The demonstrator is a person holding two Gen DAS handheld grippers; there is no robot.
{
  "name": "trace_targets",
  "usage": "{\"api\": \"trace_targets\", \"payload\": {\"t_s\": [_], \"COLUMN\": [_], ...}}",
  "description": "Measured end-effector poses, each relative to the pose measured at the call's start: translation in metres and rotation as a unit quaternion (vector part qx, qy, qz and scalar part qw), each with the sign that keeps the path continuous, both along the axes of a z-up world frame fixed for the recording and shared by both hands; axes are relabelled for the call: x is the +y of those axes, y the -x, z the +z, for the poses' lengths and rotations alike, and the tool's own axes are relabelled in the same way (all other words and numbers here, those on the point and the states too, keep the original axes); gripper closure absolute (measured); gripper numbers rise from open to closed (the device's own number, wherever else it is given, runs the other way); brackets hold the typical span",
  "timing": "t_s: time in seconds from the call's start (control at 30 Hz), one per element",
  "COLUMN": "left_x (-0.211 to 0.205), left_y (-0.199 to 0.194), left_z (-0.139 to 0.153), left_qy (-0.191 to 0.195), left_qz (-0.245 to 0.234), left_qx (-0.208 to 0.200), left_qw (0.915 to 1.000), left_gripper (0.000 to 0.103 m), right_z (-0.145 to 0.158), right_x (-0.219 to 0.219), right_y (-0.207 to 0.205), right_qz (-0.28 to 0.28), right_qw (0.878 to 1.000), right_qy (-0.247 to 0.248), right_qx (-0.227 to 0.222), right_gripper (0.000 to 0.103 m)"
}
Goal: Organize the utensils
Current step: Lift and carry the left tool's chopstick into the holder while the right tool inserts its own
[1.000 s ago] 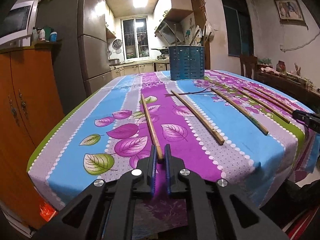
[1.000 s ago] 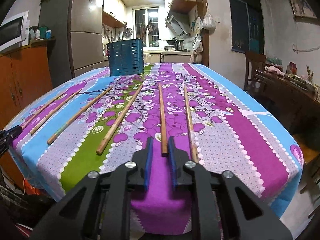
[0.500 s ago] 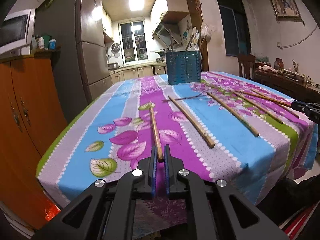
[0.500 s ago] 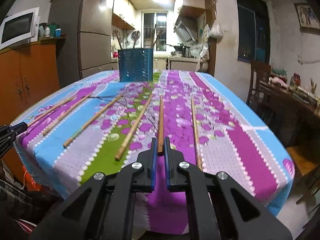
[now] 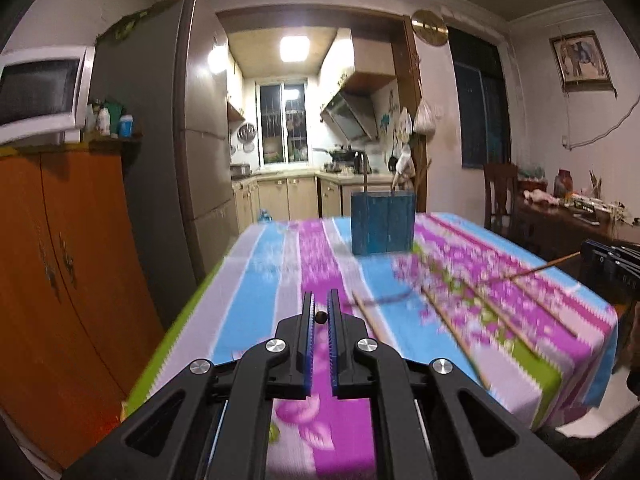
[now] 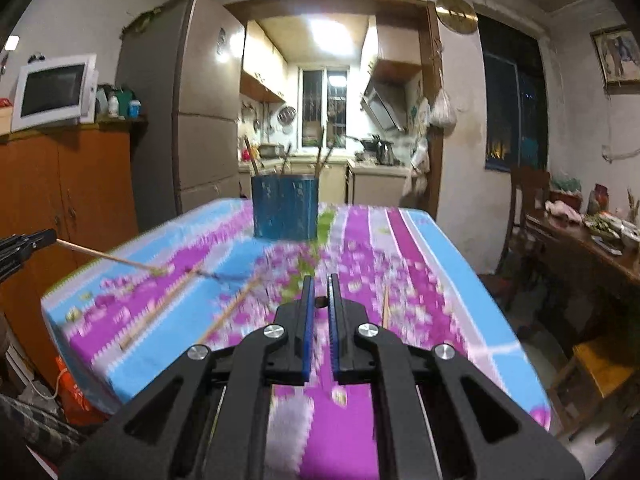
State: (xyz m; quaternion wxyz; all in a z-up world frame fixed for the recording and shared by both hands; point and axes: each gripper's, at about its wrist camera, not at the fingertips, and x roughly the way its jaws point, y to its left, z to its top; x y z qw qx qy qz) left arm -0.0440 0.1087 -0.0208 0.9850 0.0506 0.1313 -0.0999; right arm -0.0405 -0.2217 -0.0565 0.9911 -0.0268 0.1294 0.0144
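Note:
My left gripper (image 5: 319, 317) is shut on a wooden chopstick (image 5: 319, 317) seen end-on between its blue pads, lifted above the table. From the right wrist view that chopstick (image 6: 108, 257) sticks out of the left gripper (image 6: 28, 242) at the left edge. My right gripper (image 6: 319, 302) is shut on another chopstick (image 6: 319, 301), also end-on; it shows in the left wrist view (image 5: 544, 267) poking from the right gripper (image 5: 612, 266). A blue utensil holder (image 5: 382, 223) stands at the table's far end, with utensils in it (image 6: 285, 207). Several chopsticks (image 5: 452, 320) still lie on the cloth.
The floral tablecloth (image 5: 280, 272) covers the table. An orange cabinet (image 5: 60, 272) with a microwave (image 5: 38, 92) stands left, a fridge (image 5: 168, 152) beyond it. A wooden chair (image 6: 524, 200) and a cluttered side table (image 6: 592, 232) are on the right.
Both grippers have lifted their chopsticks off the table and tilted up; each chopstick now points straight along the view. The scene is motion-blurred and the holder looks nearer.

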Motion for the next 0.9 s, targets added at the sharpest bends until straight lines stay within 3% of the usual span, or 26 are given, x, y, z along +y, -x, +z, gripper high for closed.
{"api": "trace_targets", "payload": {"t_s": [0.4,0.77,0.9], "left_x": [-0.006,-0.017,-0.015], "left_y": [-0.038,-0.06,-0.072], "left_z": [0.077,0.1,0.102], "left_qy": [0.019,0.028,0.049], "left_qz": [-0.027,-0.055,-0.069], "left_qx": [-0.014,-0.014,0.006], "left_qw": [0.9994,0.998,0.9964], "left_gripper": [0.096,0.096,0.096], "right_z": [0.063,0.094,0.096], "right_x": [-0.003,-0.003,-0.001], "right_y": [-0.026,-0.041,-0.043], "right_qz": [0.043,0.054,0.057], "right_qw": [0.999,0.999,0.998], "right_qy": [0.009,0.005,0.004], "right_qx": [-0.016,-0.004,-0.001], "right_gripper": [0.098,0.098,0.098]}}
